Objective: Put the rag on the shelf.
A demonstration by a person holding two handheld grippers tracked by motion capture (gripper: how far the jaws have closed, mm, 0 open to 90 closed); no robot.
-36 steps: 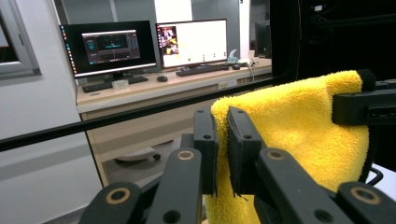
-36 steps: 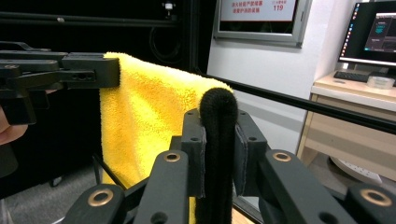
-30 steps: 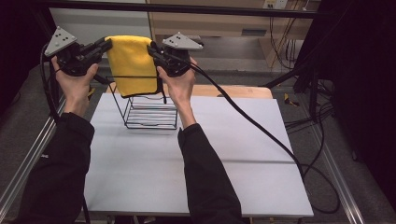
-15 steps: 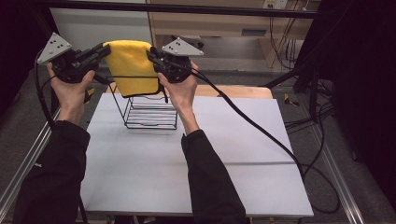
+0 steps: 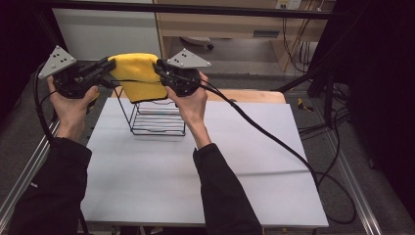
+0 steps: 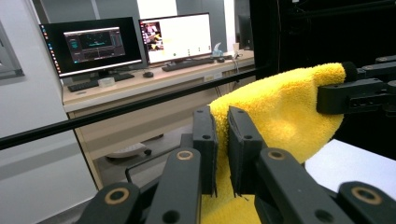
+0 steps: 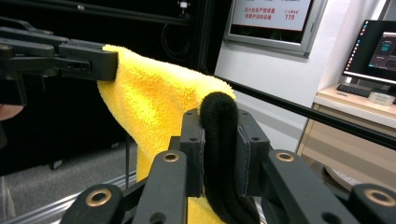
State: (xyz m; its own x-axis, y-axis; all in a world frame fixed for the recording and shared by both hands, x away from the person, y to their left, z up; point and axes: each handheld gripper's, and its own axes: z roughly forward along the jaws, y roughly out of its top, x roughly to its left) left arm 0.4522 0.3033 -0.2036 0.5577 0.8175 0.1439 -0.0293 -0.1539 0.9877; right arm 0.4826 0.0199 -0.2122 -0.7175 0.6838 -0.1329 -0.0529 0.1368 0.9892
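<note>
A yellow towel [image 5: 139, 76] hangs stretched between my two grippers, just above a black wire rack [image 5: 156, 117] on the white table [image 5: 244, 161]. My left gripper [image 5: 110, 63] is shut on the towel's left edge, and my right gripper [image 5: 159, 68] is shut on its right edge. In the left gripper view the jaws [image 6: 222, 116] pinch the yellow towel [image 6: 280, 107], with the other gripper [image 6: 350, 91] clamped at its far end. In the right gripper view my gripper [image 7: 219, 116] squeezes the towel's black trim [image 7: 218, 140], and the yellow cloth [image 7: 159, 98] runs to the other gripper [image 7: 93, 60].
The rack stands at the table's far left part. A black cable [image 5: 274, 142] trails from the right gripper across the table to the right. A wooden board [image 5: 254, 95] lies at the far edge. A black frame bar [image 5: 220, 10] crosses overhead.
Both grippers, still holding the towel, have come down a little toward the wire rack. The rack has not moved.
</note>
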